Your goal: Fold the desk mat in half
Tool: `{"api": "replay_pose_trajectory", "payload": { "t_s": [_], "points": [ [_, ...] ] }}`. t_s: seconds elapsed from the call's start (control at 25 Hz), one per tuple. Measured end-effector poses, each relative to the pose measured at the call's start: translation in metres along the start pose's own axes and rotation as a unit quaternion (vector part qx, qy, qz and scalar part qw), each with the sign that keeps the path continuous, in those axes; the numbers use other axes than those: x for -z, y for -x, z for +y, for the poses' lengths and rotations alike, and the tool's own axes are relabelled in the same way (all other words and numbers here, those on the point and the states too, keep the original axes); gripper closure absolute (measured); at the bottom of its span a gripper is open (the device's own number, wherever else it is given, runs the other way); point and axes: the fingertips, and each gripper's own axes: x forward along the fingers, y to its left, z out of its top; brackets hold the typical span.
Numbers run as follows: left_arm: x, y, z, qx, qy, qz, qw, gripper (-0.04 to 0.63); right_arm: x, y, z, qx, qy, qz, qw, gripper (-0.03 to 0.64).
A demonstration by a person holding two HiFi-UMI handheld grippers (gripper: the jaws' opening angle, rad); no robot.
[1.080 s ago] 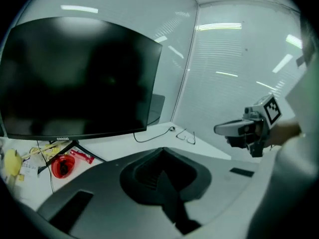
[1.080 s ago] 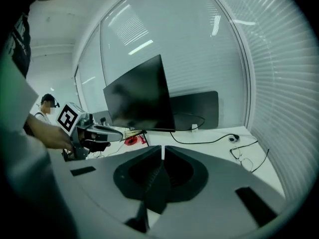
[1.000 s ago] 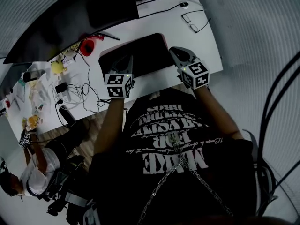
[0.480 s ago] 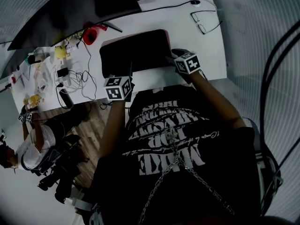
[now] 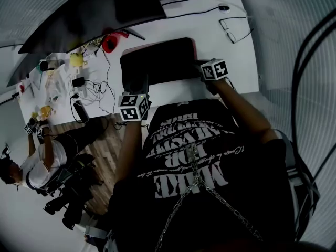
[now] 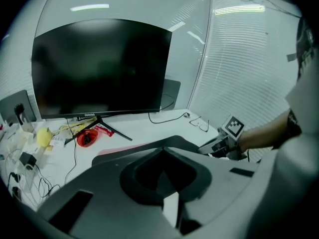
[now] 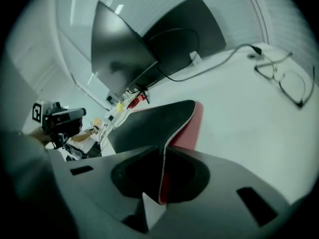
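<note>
The desk mat (image 5: 157, 59), black on top and red underneath, lies on the white desk (image 5: 220, 46). My left gripper (image 5: 137, 83) is at the mat's near left edge, shut on it. In the left gripper view the mat (image 6: 174, 142) rises right at the tips of the left gripper (image 6: 164, 151). My right gripper (image 5: 202, 66) is at the near right corner. Its jaws are closing. In the right gripper view the mat's edge (image 7: 149, 123) stands upright between the tips of the right gripper (image 7: 163, 151), which touch both of its faces, and the red underside shows.
A dark monitor (image 5: 89, 14) stands at the back of the desk. Glasses (image 5: 236, 28) and a mouse (image 5: 224, 8) lie to the right, a red object (image 5: 111, 42) and tangled cables (image 5: 94, 91) to the left. Another person (image 5: 37, 167) sits on the floor at the lower left.
My right gripper has moved in onto the mat's near right corner, and a strip of red underside now shows there. The left gripper stays at the near left edge.
</note>
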Motion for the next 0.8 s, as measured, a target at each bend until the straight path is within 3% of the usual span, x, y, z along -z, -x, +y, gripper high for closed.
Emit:
{"api": "replay_pose_trajectory", "payload": {
  "t_s": [0.08, 0.16, 0.32, 0.4, 0.6, 0.8],
  "points": [
    [-0.005, 0.005, 0.004, 0.009, -0.017, -0.003, 0.9998, 0.588, -0.011, 0.01, 0.018, 0.019, 0.078, -0.018, 0.997, 0.594],
    [-0.015, 0.01, 0.007, 0.023, -0.04, -0.01, 0.9989, 0.588, -0.023, 0.018, 0.051, 0.028, 0.171, -0.039, 0.984, 0.6],
    [-0.053, 0.014, 0.01, 0.04, -0.127, -0.038, 0.9905, 0.575, -0.045, 0.035, 0.12, 0.028, 0.339, -0.082, 0.937, 0.6],
    [-0.07, 0.018, 0.011, 0.047, -0.173, -0.053, 0.9825, 0.506, -0.048, 0.045, 0.148, 0.022, 0.403, -0.09, 0.91, 0.6],
    [-0.088, 0.02, 0.033, 0.077, -0.257, -0.063, 0.9612, 0.412, -0.048, 0.047, 0.193, -0.002, 0.529, -0.071, 0.846, 0.6],
    [-0.06, -0.007, 0.035, 0.15, -0.337, -0.032, 0.9289, 0.322, -0.026, 0.033, 0.205, -0.025, 0.598, -0.033, 0.801, 0.6]
  ]
}}
